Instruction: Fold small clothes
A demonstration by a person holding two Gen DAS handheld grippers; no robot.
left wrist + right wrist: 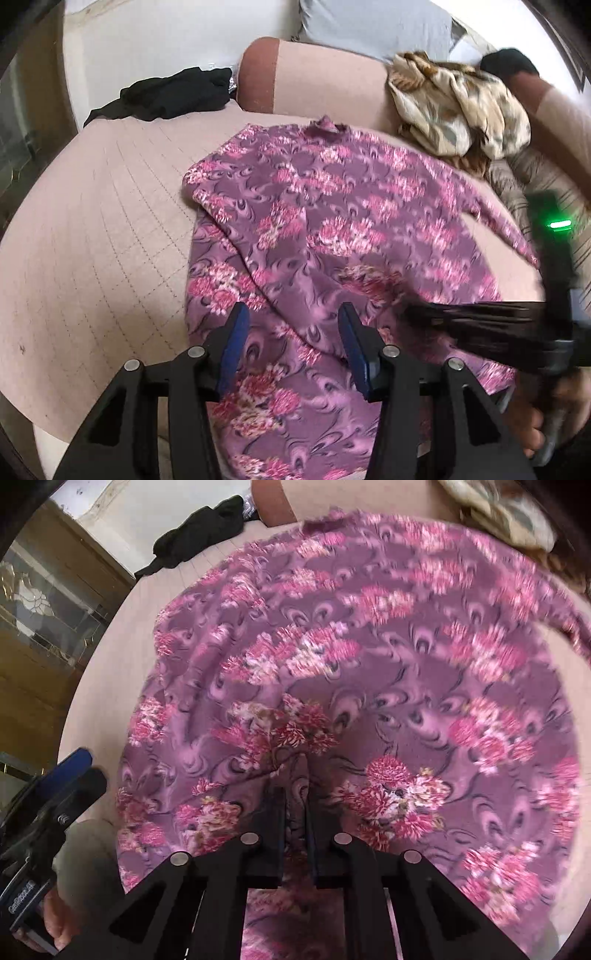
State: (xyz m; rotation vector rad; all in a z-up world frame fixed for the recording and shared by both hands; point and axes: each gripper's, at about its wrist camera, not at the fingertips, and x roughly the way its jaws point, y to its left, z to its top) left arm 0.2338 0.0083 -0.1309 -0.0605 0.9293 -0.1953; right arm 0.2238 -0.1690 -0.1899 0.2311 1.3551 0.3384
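A purple garment with pink flower print [325, 229] lies spread on a pale pink quilted bed [96, 236]. My left gripper [291, 317] is open just above the garment's near part, its blue pads apart with nothing between them. My right gripper [295, 775] is shut on a pinched fold of the same floral garment [369, 657], which fills most of the right wrist view. The right gripper also shows in the left wrist view [424, 314] as a blurred black shape at the right. The left gripper's blue-padded fingers [70, 768] show at the left edge of the right wrist view.
A black garment [166, 96] lies at the bed's far left. A beige floral cloth [458, 107] is heaped at the far right by a pink bolster [314, 77] and a grey pillow [373, 26]. A wooden glass-front cabinet [48, 627] stands left of the bed.
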